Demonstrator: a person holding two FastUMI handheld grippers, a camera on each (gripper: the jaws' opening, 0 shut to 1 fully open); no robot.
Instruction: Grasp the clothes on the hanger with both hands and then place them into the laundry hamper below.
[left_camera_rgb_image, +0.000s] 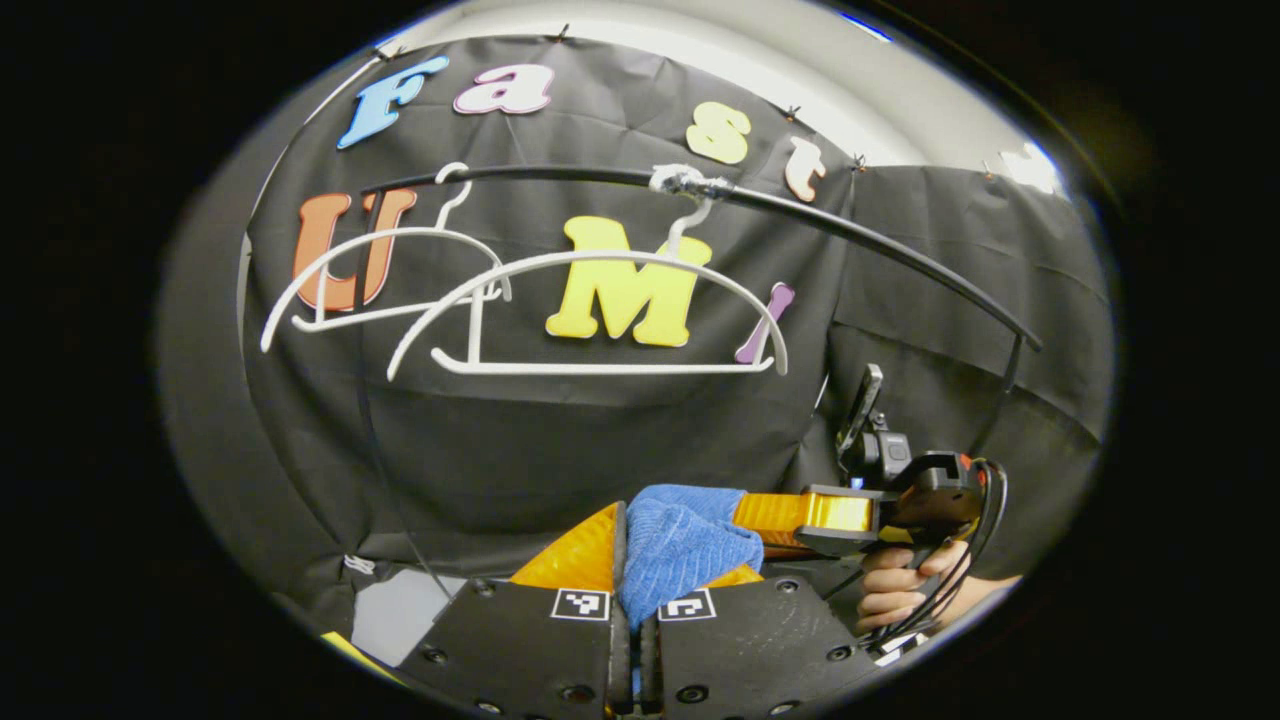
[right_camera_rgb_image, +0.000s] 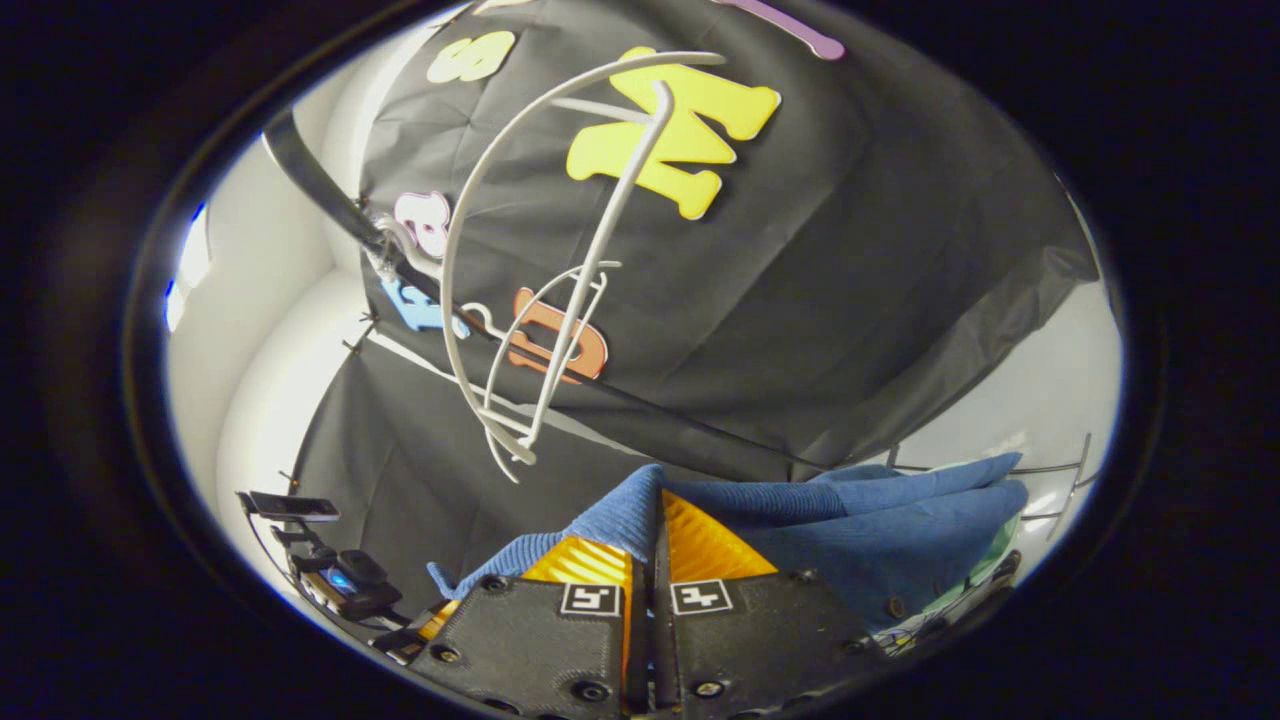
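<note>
both claws clamp the blue garment (right_camera_rgb_image: 880, 520); it seemingly stretches lengthwise between left claw (left_camera_rgb_image: 634, 590) and right claw (right_camera_rgb_image: 652, 560).

My fingers (left_camera_rgb_image: 612, 548): ribbed glossy orange plastic w/ matt black bodies. Cloth (left_camera_rgb_image: 680, 545) btwn them: blue, ribbed knit, soft-looking. Hangers (left_camera_rgb_image: 590, 310): smooth white plastic. Rail (left_camera_rgb_image: 560, 176): matt black.

2 hangers (left_camera_rgb_image: 585, 310) hang on the rail (left_camera_rgb_image: 800, 215); garment (left_camera_rgb_image: 680, 545) below, perhaps over the hamper (right_camera_rgb_image: 1050, 480).

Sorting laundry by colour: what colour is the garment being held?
Blue garment, clearest in the right gripper view.
</note>
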